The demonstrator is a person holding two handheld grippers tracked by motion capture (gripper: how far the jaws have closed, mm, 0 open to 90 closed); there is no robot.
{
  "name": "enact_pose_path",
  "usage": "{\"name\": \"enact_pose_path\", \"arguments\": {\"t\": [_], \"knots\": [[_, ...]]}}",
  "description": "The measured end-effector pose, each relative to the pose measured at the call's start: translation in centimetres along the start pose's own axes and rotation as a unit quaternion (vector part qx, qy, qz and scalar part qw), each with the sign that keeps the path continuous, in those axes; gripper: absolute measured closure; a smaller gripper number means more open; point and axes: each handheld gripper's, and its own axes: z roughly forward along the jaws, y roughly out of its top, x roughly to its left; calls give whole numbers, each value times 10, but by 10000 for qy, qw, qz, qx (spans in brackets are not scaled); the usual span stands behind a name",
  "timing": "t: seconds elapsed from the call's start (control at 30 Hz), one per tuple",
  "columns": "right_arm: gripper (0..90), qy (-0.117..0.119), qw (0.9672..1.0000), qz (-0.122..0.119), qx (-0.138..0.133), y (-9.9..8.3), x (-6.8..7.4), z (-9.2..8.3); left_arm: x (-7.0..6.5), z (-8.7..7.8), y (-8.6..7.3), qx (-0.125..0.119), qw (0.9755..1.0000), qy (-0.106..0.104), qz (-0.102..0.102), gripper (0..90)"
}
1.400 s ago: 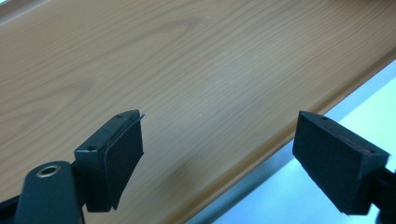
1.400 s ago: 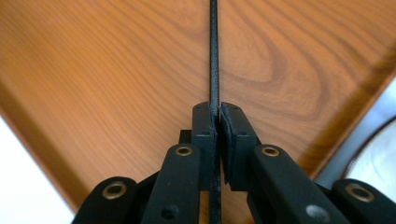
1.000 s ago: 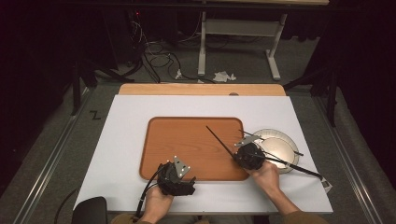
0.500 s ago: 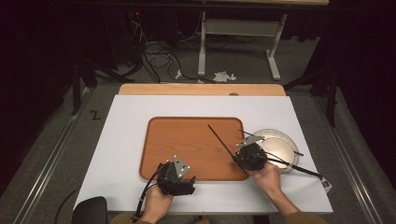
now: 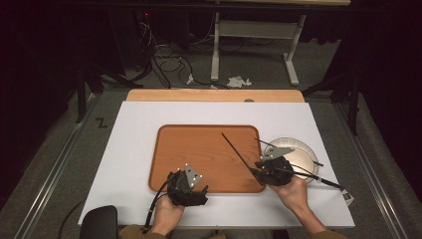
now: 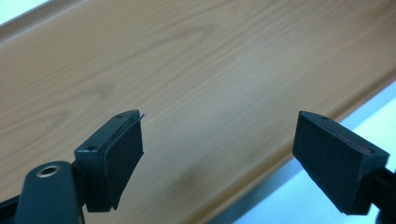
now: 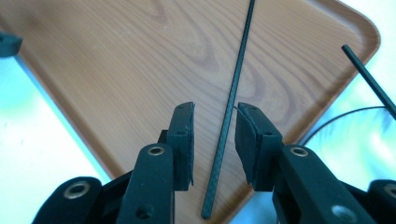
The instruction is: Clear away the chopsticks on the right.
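Note:
A thin black rod (image 5: 239, 152) lies slanted on the brown wooden tray (image 5: 199, 149), near its right side. My right gripper (image 5: 264, 173) is at the rod's near end by the tray's front right corner. In the right gripper view the rod (image 7: 233, 102) runs up between the jaws of this gripper (image 7: 214, 133). The jaws have just been opening and stand open, with the pads (image 7: 184, 135) clear of the rod. My left gripper (image 5: 191, 191) rests at the tray's front edge. Its jaws (image 6: 219, 149) stand wide open over the tray (image 6: 187, 70) with nothing between them.
A white plate (image 5: 303, 149) lies right of the tray with more black rods (image 5: 311, 175) across it; one rod (image 7: 369, 79) shows beside the tray's corner. The tray sits on a white tabletop (image 5: 129, 149). Cables and a table frame (image 5: 249, 30) lie on the floor beyond.
The right gripper's jaws have opened off the rod, which now lies on the tray, and the right hand has lifted slightly. The left gripper has stayed where it was.

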Motion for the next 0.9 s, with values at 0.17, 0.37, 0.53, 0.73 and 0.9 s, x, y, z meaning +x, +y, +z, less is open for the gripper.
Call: {"name": "enact_pose_path", "arguments": {"t": [0.17, 0.37, 0.53, 0.73, 0.9], "knots": [[674, 15, 9999, 45, -148, -4, -2, -15, 3, 0, 2, -6, 10000, -57, -78, 165], [667, -108, 9990, 221, -367, -8, -12, -35, 2, 3, 5, 1, 9999, -130, -37, 165], [677, -204, 9970, 464, -591, -14, -24, -53, 0, 5, 6, 27, 9999, -155, 2, 165], [693, -322, 9951, 590, -719, -19, -37, -64, 2, 4, 6, 26, 10000, -88, -1, 165], [700, -444, 9928, 754, -816, -24, -48, -73, 7, 4, 6, 37, 9999, -26, -108, 165]]}}
